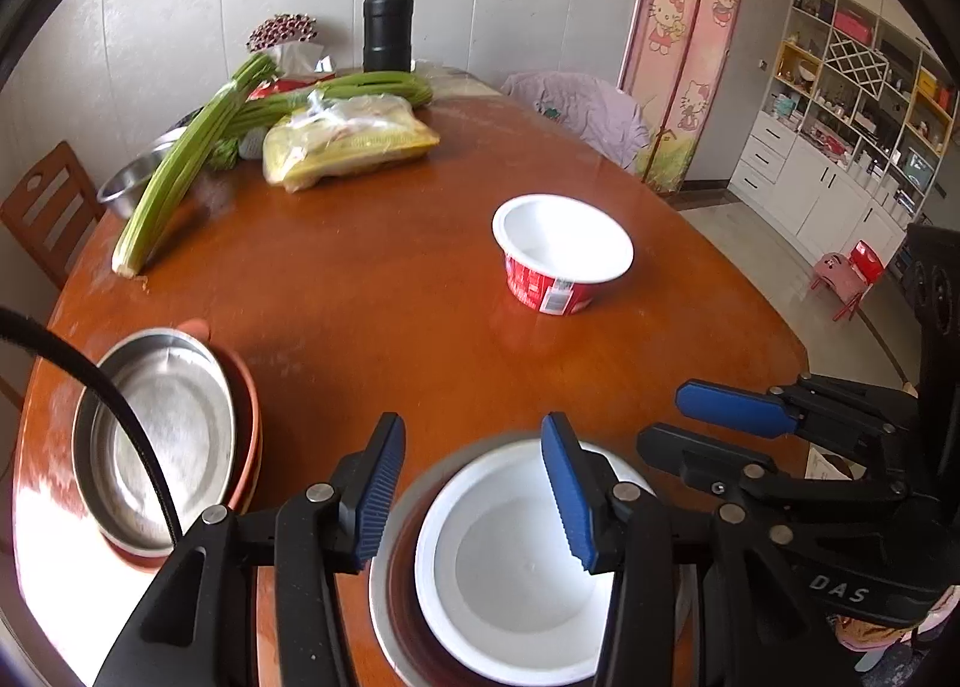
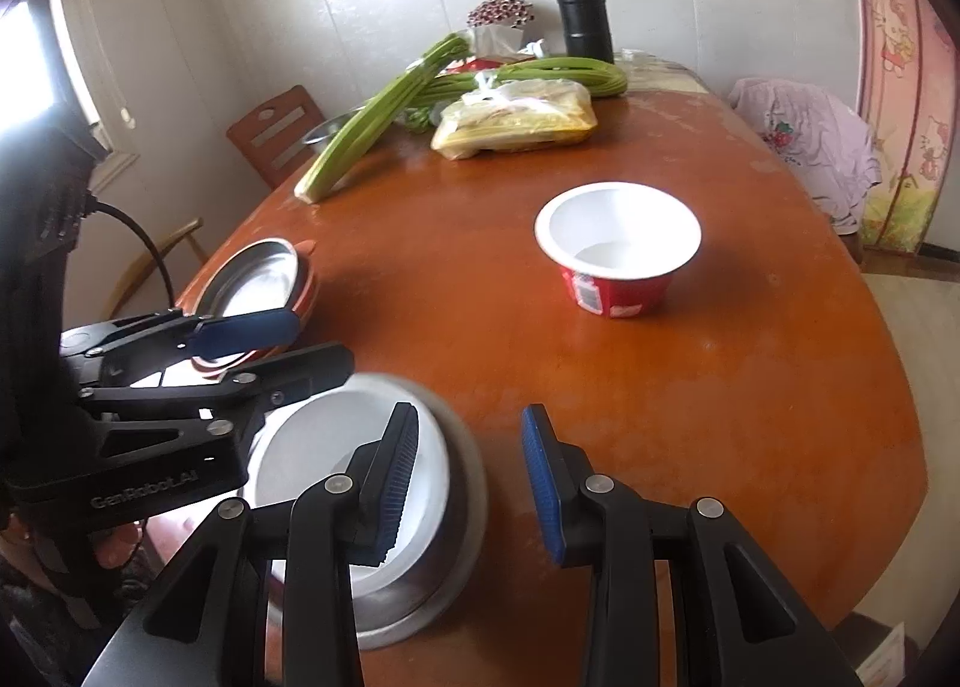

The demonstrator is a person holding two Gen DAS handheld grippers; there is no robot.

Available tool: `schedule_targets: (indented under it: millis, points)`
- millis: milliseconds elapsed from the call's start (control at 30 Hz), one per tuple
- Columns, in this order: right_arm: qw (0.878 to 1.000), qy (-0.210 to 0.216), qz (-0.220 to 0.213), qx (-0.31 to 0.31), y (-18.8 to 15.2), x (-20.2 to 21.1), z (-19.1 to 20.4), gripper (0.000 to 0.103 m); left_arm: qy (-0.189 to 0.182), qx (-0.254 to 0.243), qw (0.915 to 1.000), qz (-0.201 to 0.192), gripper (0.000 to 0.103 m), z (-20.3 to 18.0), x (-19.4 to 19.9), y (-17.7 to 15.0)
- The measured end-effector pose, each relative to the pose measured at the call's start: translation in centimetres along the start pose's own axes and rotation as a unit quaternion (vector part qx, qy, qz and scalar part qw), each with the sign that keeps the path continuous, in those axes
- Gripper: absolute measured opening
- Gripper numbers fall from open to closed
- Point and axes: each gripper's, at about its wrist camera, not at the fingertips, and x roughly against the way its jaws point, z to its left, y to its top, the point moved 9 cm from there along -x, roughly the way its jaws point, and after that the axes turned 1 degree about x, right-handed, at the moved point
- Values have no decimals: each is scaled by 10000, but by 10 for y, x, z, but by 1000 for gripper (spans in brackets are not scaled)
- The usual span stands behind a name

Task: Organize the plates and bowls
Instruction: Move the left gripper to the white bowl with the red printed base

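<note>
You're looking at a white bowl (image 1: 516, 573) sitting inside a steel dish (image 1: 384, 597) at the near edge of the table (image 1: 390, 297); both are plain, and the dish's rim is blurring in both wrist views. A second white bowl with a red printed outside (image 1: 561, 255) is standing upright mid-table, well apart from the nested pair. At the table's left edge a steel pan (image 1: 156, 435) is resting in a terracotta-coloured dish (image 1: 249, 417).

Your left gripper (image 1: 474, 483) is pointing steeply down over the nested white bowl, fingers (image 1: 378, 495) parted and released, nothing pressing between the pads. No earlier shot is given, so only the open gap is showing. Your right gripper (image 2: 471, 477) is hovering just beside it, also angling down, with the left pad over the bowl's rim and the right pad over bare table; the fingers are standing apart, gripping nothing.

Far end of the table: celery stalks (image 1: 186, 159), a yellow plastic bag (image 1: 348, 141), a black flask (image 1: 387, 21).

Hard to make out: the nested bowl's near edge is getting cut off by the frame and the gripper bodies, and a black cable (image 1: 108, 399) is crossing the steel pan. Whether the right gripper's left pad is touching the bowl, you can't tell.
</note>
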Motion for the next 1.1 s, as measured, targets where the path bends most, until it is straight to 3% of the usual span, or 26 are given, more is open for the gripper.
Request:
schedule_targets:
  millis: [1100]
  points:
    - [9970, -307, -271, -661, 81, 3, -69, 37, 41, -437, 9987, 262, 47, -11, -45, 102]
